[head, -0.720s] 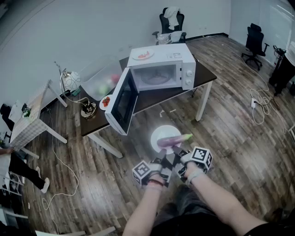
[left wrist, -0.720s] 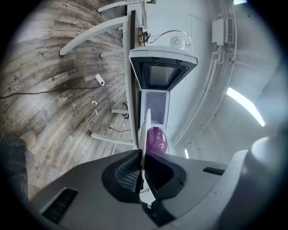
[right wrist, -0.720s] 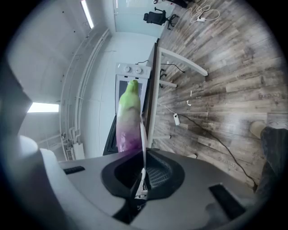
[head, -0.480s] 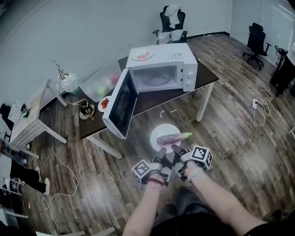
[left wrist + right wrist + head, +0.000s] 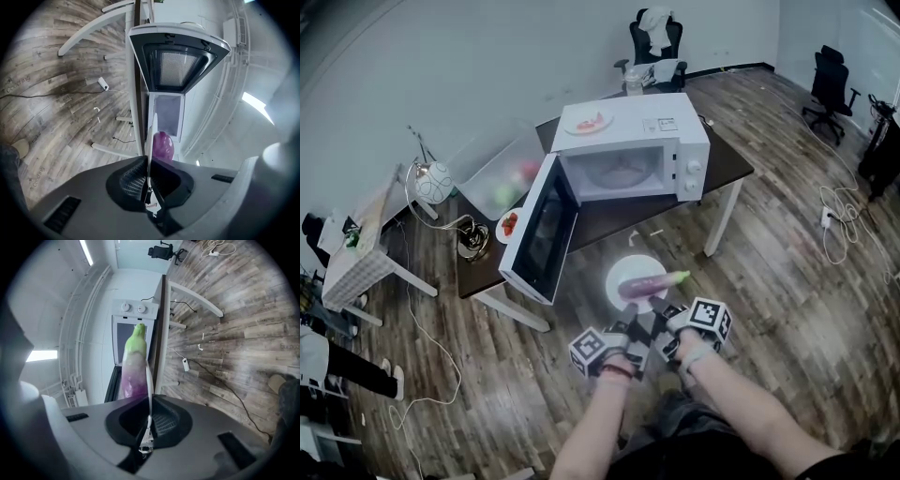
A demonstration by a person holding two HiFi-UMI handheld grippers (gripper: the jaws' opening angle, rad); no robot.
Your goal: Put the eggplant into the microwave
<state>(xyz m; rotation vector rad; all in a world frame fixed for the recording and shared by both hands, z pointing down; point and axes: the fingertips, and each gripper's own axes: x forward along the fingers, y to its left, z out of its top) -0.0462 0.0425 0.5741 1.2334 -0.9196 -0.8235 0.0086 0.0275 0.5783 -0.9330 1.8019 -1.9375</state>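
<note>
A purple eggplant (image 5: 652, 281) with a green stem lies on a white plate (image 5: 630, 267), held level above the floor in front of the table. My left gripper (image 5: 632, 313) and right gripper (image 5: 662, 309) are both shut on the plate's near rim, side by side. The white microwave (image 5: 636, 141) stands on the dark table (image 5: 727, 159) with its door (image 5: 539, 230) swung wide open to the left. In the left gripper view the plate rim (image 5: 149, 136) runs edge-on between the jaws, the eggplant (image 5: 163, 145) behind it. The right gripper view shows the eggplant (image 5: 133, 366) pointing at the microwave (image 5: 133, 310).
A plate of red food (image 5: 589, 121) sits on top of the microwave. A clear plastic bin (image 5: 502, 173) and a small dish (image 5: 510, 223) are at the table's left end. Office chairs (image 5: 659, 42) stand behind; cables (image 5: 839, 220) lie on the floor. A side table (image 5: 356, 253) is far left.
The microwave and table have grown larger and nearer in the head view. The plate, the eggplant and both grippers keep the same hold and place in the frame.
</note>
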